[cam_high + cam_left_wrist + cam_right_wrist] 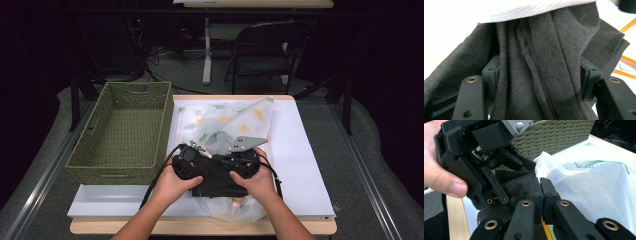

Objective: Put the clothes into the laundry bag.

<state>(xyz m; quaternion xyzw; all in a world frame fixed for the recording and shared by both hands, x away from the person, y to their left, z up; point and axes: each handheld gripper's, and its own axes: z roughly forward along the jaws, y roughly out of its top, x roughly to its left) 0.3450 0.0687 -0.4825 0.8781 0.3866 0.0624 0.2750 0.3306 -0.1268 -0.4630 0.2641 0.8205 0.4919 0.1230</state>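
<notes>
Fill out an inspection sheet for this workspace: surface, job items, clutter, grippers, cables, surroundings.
Surface: wooden table under a white sheet.
Job items: dark cloth bunched at the mouth of a white mesh bag printed with leaves; the bag lies on the sheet.
Clutter: nothing seen; an empty green basket stands left of the bag.
Grippers: left gripper jaws on either side of the cloth folds, grip on the cloth not certain; right gripper jaws closed, at the bag's edge by the cloth.
Cables: black cable trails from the left gripper toward the person.
Surroundings: folding chair, desk legs, floor cables behind.
</notes>
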